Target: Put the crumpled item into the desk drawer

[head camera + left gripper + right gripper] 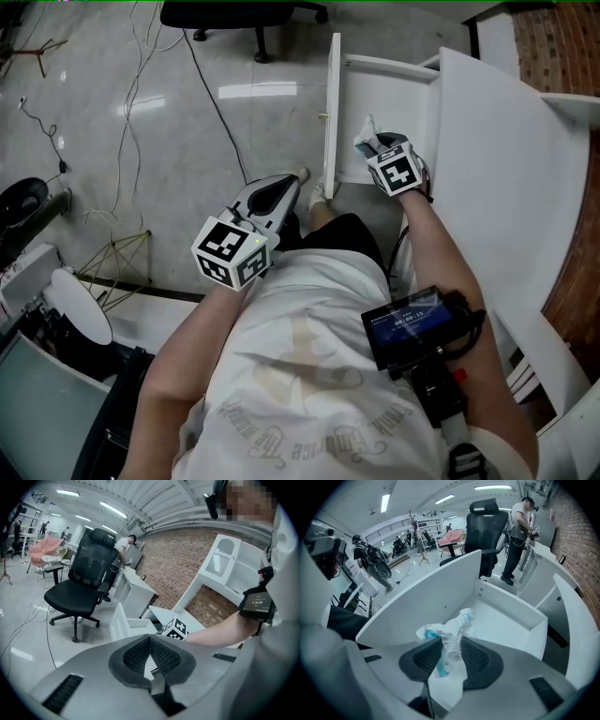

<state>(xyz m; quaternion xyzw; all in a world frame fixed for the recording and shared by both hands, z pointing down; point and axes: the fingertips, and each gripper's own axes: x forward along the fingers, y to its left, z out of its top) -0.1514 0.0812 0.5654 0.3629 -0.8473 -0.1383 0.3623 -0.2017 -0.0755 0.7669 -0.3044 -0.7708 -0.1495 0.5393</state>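
1 open wht drawer [384, 67]; glossy flr [84, 94], cables [208, 89].

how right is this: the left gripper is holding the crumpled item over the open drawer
Wrong on one point: it is the right gripper that is holding the crumpled item over the open drawer. The right gripper view shows the item pinched between its jaws; the left gripper is shut with nothing in it.
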